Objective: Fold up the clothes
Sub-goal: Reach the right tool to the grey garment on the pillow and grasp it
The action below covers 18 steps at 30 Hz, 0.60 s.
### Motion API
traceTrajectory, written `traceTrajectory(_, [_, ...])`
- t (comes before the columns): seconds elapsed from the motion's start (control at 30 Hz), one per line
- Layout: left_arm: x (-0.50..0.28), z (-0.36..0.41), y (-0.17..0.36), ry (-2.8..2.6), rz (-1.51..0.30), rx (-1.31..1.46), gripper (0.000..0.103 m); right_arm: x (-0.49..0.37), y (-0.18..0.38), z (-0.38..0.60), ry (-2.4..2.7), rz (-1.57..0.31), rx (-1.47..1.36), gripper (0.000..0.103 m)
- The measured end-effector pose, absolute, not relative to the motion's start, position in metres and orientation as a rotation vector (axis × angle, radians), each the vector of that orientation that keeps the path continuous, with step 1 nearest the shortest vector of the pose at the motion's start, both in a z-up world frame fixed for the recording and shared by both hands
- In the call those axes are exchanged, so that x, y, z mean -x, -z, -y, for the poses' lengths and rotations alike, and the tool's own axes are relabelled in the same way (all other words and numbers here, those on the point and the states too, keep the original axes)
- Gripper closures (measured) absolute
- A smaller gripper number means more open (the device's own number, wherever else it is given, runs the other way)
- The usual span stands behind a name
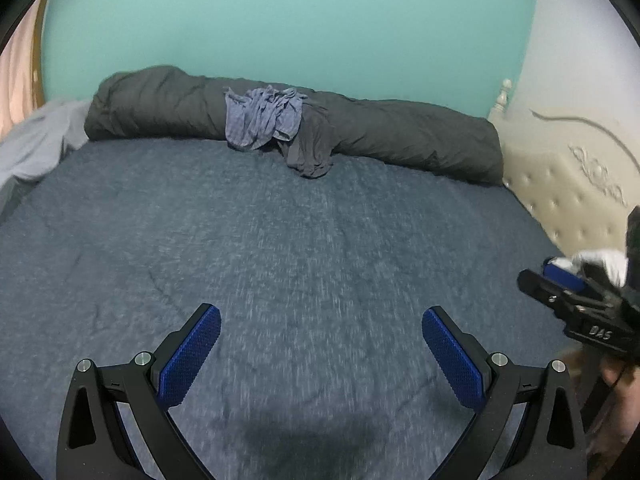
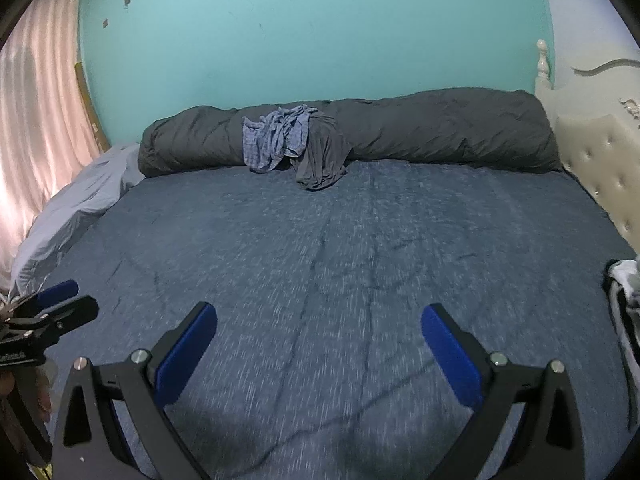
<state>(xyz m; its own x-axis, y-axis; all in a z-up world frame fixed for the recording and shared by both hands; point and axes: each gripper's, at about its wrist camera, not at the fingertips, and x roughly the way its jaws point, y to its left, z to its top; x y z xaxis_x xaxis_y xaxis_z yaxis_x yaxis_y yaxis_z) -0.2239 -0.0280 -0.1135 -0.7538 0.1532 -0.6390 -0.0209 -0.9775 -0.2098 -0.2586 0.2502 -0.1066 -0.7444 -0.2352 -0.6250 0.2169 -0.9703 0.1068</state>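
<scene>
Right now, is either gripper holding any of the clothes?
No. The left gripper and right gripper are both open over bare bedspread, and the clothes lie far off against the rolled duvet.

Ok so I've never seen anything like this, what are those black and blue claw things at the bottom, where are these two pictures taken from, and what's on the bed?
Those claws are hand-held grippers; a person holds one in each hand, with a camera on each looking forward along its fingers. One picture comes from the left gripper, the other from the right gripper. Both stand open and hold nothing. Below them is a bed with a blue cover. At its far side a rolled dark grey duvet lies along the teal wall. Draped over it are two crumpled garments, touching: a blue patterned one and a dark grey one. Nothing is folded yet.
</scene>
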Motion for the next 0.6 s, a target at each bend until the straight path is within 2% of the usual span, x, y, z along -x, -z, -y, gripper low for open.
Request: traceTrajectory(0.6, [0.360, 0.075, 0.115, -2.884, 0.294, 1.140, 0.000, 0.442, 0.131, -0.210, 2.676, -0.011, -1.037, 0.000])
